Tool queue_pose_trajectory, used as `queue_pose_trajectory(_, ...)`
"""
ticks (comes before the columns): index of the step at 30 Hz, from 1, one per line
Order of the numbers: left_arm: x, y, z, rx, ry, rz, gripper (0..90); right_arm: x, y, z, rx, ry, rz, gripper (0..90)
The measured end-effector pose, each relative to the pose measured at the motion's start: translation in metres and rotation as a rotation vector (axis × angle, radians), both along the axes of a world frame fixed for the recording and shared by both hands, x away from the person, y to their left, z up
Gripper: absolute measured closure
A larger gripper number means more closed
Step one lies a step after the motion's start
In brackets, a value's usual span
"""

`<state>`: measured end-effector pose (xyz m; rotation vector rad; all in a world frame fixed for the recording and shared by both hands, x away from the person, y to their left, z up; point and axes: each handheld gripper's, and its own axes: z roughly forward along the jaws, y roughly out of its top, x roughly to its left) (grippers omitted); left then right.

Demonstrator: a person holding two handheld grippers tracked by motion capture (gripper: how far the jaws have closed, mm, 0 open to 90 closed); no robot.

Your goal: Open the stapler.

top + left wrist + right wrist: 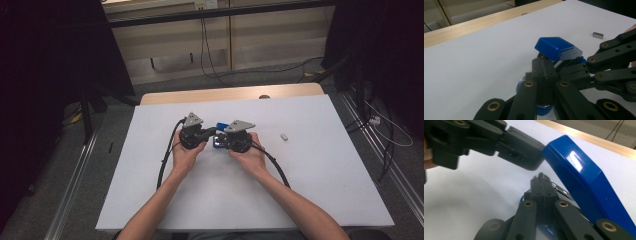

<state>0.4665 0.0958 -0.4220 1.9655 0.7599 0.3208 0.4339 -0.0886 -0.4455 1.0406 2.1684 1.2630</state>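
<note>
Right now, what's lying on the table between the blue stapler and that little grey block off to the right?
Nothing: in the high view, the white table is bare between the blue stapler and the grey block.

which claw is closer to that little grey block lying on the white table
Right. The right claw is beside the blue stapler, with the grey block off to its right; the left claw sits farther over.
</note>
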Motion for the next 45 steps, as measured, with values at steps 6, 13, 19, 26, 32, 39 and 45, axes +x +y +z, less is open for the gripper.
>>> queue_pose_trajectory(6,0.0,0.0,0.0,0.014,-0.001,-0.004,90.0,0.002,0.0,-0.002,-0.021,-0.022,-0.039,90.0)
queue_pose_trajectory(13,0.001,0.001,-0.001,0.005,0.008,0.003,90.0,0.002,0.002,-0.004,-0.006,-0.034,-0.055,90.0)
queue_pose_trajectory(19,0.005,0.001,-0.007,0.002,0.028,0.017,90.0,0.002,0.003,-0.003,-0.011,-0.039,-0.064,90.0)
queue_pose_trajectory(26,0.006,-0.005,-0.01,0.014,0.023,0.007,90.0,0.002,0.003,-0.004,-0.019,-0.05,-0.058,90.0)
queue_pose_trajectory(32,0.008,-0.006,-0.014,0.022,0.03,0.005,90.0,0.002,0.001,-0.003,-0.025,-0.048,-0.062,90.0)
queue_pose_trajectory(39,0.009,-0.005,-0.014,0.026,0.04,0.001,90.0,0.002,0.001,-0.003,-0.024,-0.052,-0.068,90.0)
queue_pose_trajectory(45,0.009,-0.006,-0.017,0.042,0.036,-0.006,90.0,0.003,-0.001,-0.001,-0.025,-0.056,-0.074,90.0)
